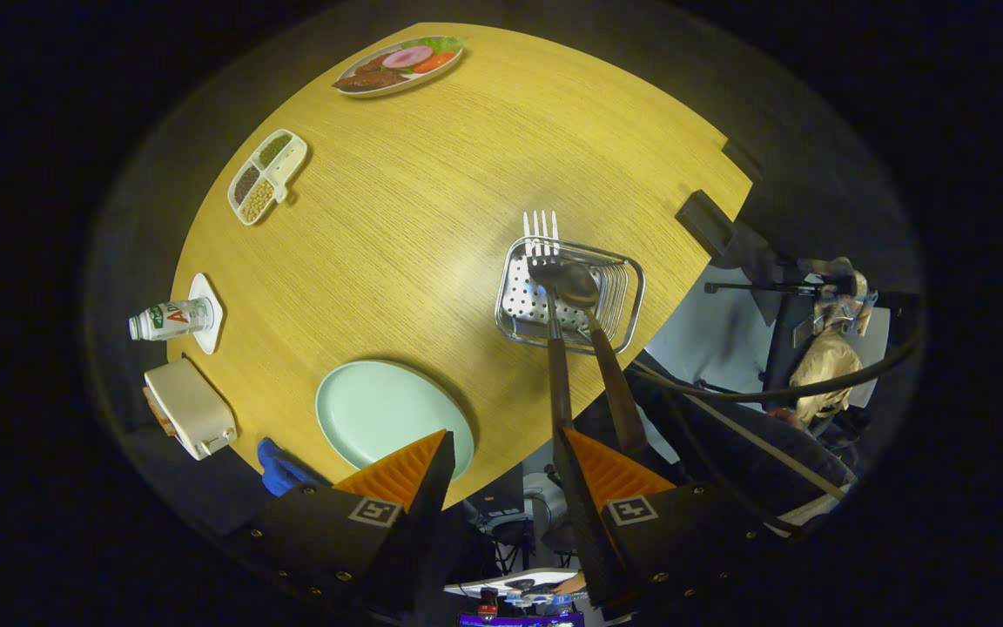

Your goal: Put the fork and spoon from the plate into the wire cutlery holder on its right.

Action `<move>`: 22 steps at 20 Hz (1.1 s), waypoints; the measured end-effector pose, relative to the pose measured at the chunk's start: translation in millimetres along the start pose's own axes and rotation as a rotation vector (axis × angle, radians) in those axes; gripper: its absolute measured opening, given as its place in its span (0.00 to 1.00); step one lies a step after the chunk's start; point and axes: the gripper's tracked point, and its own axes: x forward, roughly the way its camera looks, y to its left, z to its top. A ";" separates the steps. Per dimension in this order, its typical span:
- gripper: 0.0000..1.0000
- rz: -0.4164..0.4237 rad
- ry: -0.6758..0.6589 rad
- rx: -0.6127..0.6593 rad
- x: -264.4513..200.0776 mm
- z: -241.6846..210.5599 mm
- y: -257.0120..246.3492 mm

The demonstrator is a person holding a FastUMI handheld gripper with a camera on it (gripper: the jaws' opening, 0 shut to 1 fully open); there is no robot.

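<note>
I look down on a wooden table from high above. The wire cutlery holder stands near the table's right edge, beyond my fingers. A fork and a spoon rest in it, heads down in the basket and brown handles rising toward me. The fork's handle ends just ahead of my right fingertip; I cannot tell if they touch. The pale green plate lies bare to the holder's left, partly behind my left finger. My gripper is open with nothing between its fingers.
Left of the plate are a blue cloth, a white box-like appliance and a small bottle lying on a white coaster. Farther off sit a divided dish of beans and a plate of food. Stands and cables lie beyond the table's right edge.
</note>
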 end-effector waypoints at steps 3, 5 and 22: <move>0.70 0.001 -0.024 -0.018 -5.3 -3.6 6.3; 0.71 0.011 -0.040 -0.022 -7.6 -7.6 10.7; 0.70 0.147 -1.114 -0.401 -139.8 54.7 36.8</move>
